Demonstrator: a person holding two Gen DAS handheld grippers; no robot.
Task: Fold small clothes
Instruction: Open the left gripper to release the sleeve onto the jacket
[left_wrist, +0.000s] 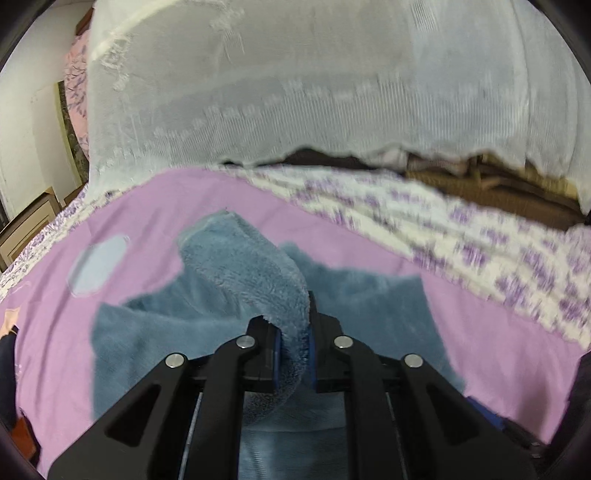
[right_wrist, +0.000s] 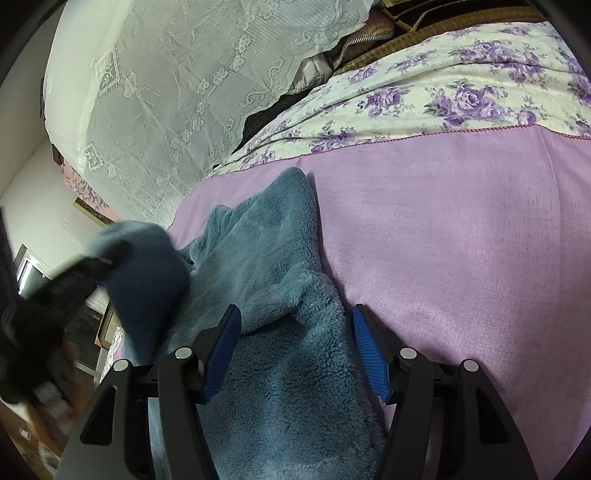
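Lace curtain (right_wrist: 166, 92) hung behind a bed spread with a pink sheet (right_wrist: 461, 240), where a blue fleece garment (right_wrist: 266, 251) lay lengthwise away from the cameras. Left gripper (left_wrist: 293, 354) was pinched shut on a lifted fold of the fleece. Right gripper (right_wrist: 295, 354) straddled its near end, jaws half-open, holding nothing.

My left gripper (left_wrist: 293, 354) is clamped tight, seen blurred at the right wrist view's left; my right gripper (right_wrist: 295, 354) stands spread.
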